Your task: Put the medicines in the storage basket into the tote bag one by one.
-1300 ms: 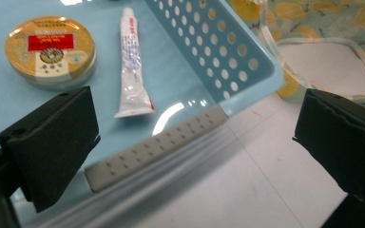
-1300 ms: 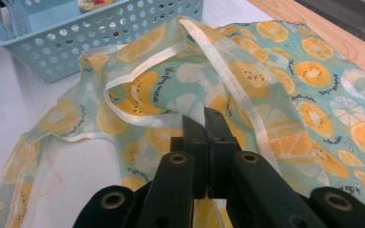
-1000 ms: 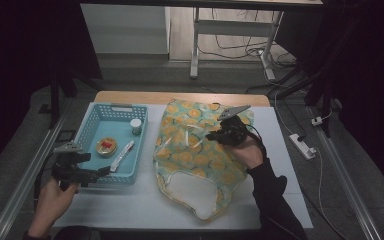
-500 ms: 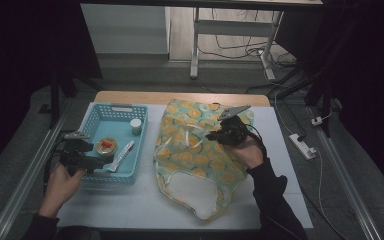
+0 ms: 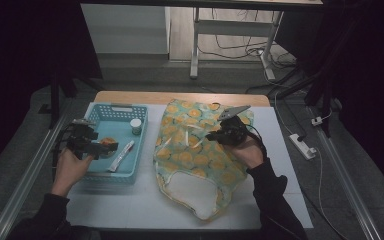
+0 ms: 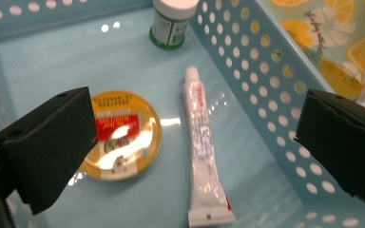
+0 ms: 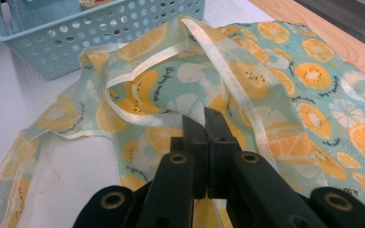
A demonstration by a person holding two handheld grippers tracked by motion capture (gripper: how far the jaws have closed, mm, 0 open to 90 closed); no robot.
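While the left gripper (image 6: 195, 142) hangs inside the blue basket (image 5: 93, 172) with jaws spread wide and gripping nothing, the white tube (image 6: 203, 156) lies on the basket floor between them, cap end toward 12 o'clock. Round yellow tin (image 6: 121, 135) sits at 9 o'clock of the tube, just beside it, partly behind the left-hand jaw. Small white-capped bottle (image 6: 171, 23) stands upright at 12 o'clock, near the basket's far wall.

Right gripper (image 7: 204, 121): jaws clenched together on the orange-print bag (image 7: 313, 95), pinching the cloth near a cream handle strap (image 7: 228, 80). In the high view that gripper (image 5: 215, 135) rests on the bag's upper half, at 3 o'clock of the basket; the left gripper (image 5: 105, 146) is over the basket's left part.

Bag lies flat on the white mat (image 5: 290, 165), mouth toward 6 o'clock with pale lining showing. Basket just beside the bag at its 9 o'clock; touching or not, can't tell.
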